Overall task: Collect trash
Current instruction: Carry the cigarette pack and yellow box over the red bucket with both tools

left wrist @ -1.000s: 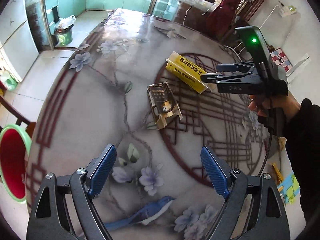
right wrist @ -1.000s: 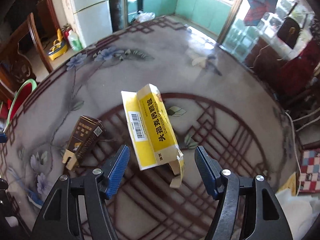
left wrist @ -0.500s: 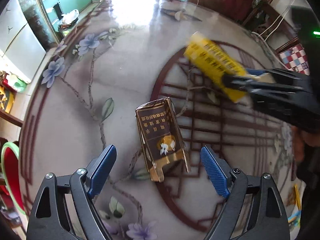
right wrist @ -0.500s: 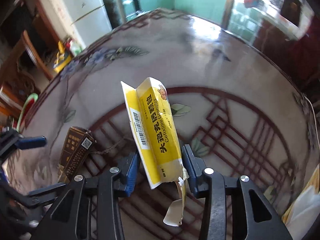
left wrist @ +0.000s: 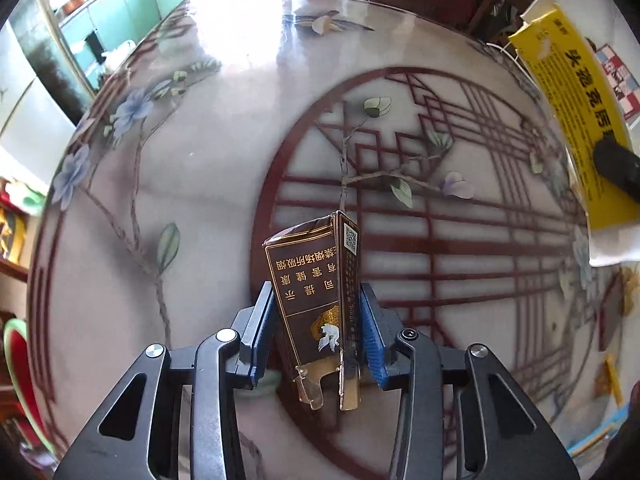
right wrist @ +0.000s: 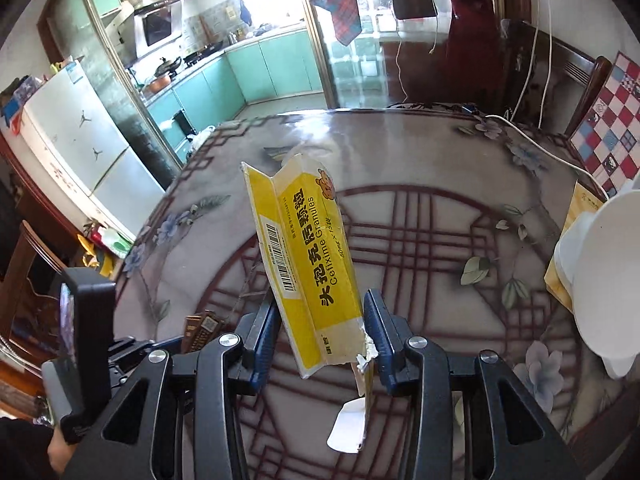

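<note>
Between my left pads, dead centre at 6 o'clock of the left wrist view: the brown cigarette pack (left wrist: 316, 300), pinched across its narrow sides by the left gripper (left wrist: 316, 334). Its long axis runs straight out along my fingers toward 12 o'clock, torn flap end nearest the camera. The pack seems lifted off the table (left wrist: 192, 168), but its far end may still be touching the glass; that view is too steep to say.

Between my right pads, likewise at 6 o'clock of the right wrist view: the yellow medicine box (right wrist: 308, 264), clamped near its torn lower end by the right gripper (right wrist: 320, 340). Long axis leans up and away toward 11 o'clock. It is clearly clear of the tabletop, with a loose white flap dangling below the pads.

So both jaws are closed, each on one piece of trash; no other loose trash shows on the table in either view.

Relation that matters next: a white bin (right wrist: 608, 272) sits at 3 o'clock of the right view, near the table edge. Judgement: if this is the receptacle, the right hand is much nearer, so the yellow box should drop first. The left hand sits at 8 o'clock of the right view and must cross the table.

Risk: the box is held near one end, so it may swing.
</note>
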